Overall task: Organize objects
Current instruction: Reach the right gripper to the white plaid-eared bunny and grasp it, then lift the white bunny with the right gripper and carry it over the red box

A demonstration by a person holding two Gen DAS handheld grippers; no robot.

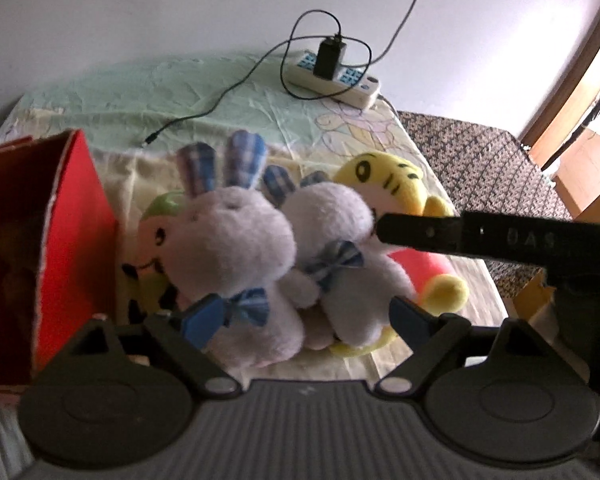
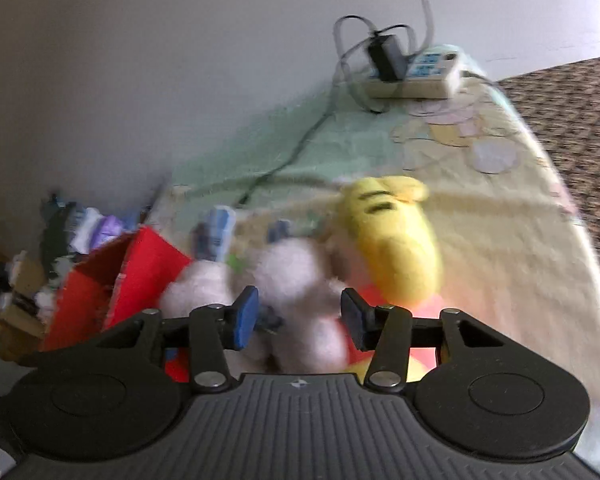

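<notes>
Two white plush rabbits with blue checked ears and bows lie side by side on the bed, a left rabbit [image 1: 236, 256] and a right rabbit [image 1: 340, 248]. A yellow tiger plush [image 1: 392, 184] lies behind them and a green-and-yellow plush [image 1: 156, 236] is half hidden at the left. My left gripper [image 1: 306, 320] is open, its blue pads on either side of the rabbits' lower bodies. My right gripper [image 2: 298, 318] is open just above the right rabbit [image 2: 296, 276]; one of its fingers [image 1: 440, 234] reaches in from the right in the left wrist view. The right wrist view is blurred.
An open red cardboard box [image 1: 68, 240] stands at the left of the toys, also in the right wrist view [image 2: 140, 276]. A white power strip [image 1: 336, 76] with a black charger and trailing cable lies at the far end of the bedsheet [image 1: 180, 92]. A dark patterned cover [image 1: 480, 160] lies to the right.
</notes>
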